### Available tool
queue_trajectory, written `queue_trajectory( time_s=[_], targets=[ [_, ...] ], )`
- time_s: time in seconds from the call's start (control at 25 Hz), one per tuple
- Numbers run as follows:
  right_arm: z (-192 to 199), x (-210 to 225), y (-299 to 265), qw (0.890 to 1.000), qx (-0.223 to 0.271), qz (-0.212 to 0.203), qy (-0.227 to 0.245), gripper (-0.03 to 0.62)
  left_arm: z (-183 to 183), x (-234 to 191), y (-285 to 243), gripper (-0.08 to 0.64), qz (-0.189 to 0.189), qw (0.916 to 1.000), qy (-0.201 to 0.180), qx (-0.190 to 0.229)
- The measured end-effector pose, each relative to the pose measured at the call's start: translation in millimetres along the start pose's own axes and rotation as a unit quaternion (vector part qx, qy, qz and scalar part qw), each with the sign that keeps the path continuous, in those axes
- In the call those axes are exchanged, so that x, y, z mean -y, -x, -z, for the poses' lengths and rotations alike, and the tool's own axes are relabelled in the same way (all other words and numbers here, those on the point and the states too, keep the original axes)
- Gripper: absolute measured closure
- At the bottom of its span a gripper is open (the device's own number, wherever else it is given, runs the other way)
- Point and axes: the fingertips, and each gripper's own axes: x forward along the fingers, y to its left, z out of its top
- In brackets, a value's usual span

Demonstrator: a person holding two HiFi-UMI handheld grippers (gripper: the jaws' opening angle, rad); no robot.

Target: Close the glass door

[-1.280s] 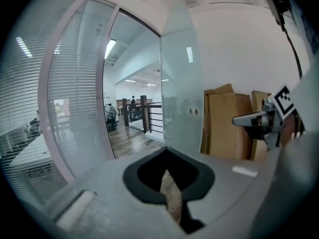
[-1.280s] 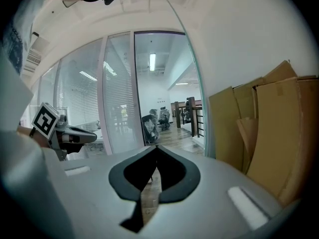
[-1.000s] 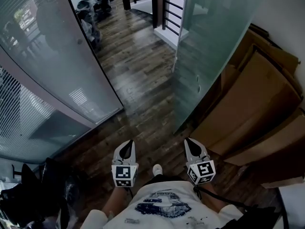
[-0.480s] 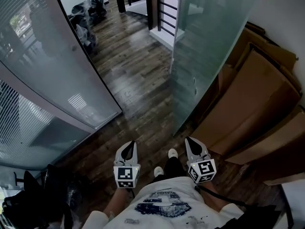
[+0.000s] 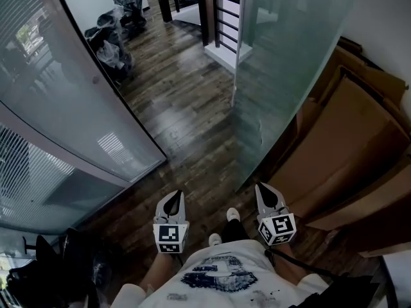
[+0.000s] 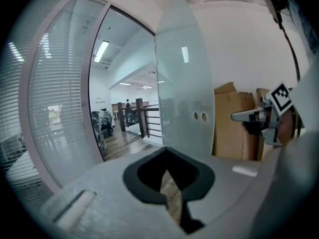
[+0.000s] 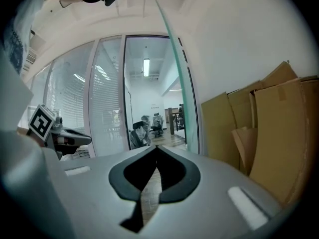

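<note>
Holding both grippers low in front of the body, the person stands on a dark wood floor (image 5: 186, 101) facing an open doorway. The left gripper (image 5: 172, 196) has its jaws closed, tips meeting, with nothing between them; the right gripper (image 5: 264, 188) is likewise closed and empty (each gripper view shows only floor through the slot behind the tips).

The glass door (image 5: 282, 76) is a frosted pane standing swung open, ahead of and to the right of the right gripper; neither gripper touches it. Its lower corner meets the floor just ahead of the right gripper. Two small round holes (image 6: 199, 116) show in the pane in the left gripper view.

Flat cardboard sheets (image 5: 350, 153) lean against the white wall at right, just behind the door. A glazed partition with blinds (image 5: 51, 108) runs along the left. Beyond the doorway, black bagged items (image 5: 112, 40) sit beside the partition; a dark railing (image 5: 221, 15) stands further back. One white shoe (image 5: 232, 214) shows between the grippers.
</note>
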Motion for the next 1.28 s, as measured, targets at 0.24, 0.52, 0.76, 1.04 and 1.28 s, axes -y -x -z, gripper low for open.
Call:
queue_trajectory(
  time_s=[0.24, 0.52, 0.76, 1.04, 1.28],
  targets=[
    [-13.8, 50.4, -21.4, 1.0, 0.01, 0.01, -0.011, 0.584, -24.6, 5.7, -45.0, 0.557, 0.006, 0.9999, -0.009, 0.005],
    [-28.2, 98.9, -51.5, 1.0, 0.023, 0.014, -0.011, 0.584, -58.0, 13.8, -83.9, 0.557, 0.006, 0.9997, -0.017, 0.018],
    [-34.8, 116.7, -71.1, 1.0, 0.026, 0.004, -0.015, 0.584, -82.0, 29.9, -107.1, 0.557, 0.012, 0.9996, -0.017, 0.018],
    [-31.9, 120.0, -90.2, 0.999, 0.019, -0.038, -0.006, 0.575, -92.1, 48.4, -132.0, 0.557, 0.007, 0.9996, -0.021, 0.018],
    [-27.7, 115.8, -99.6, 0.994, 0.01, -0.107, 0.018, 0.525, -93.7, 60.1, -141.1, 0.557, 0.005, 0.9997, -0.014, 0.021]
  ],
)
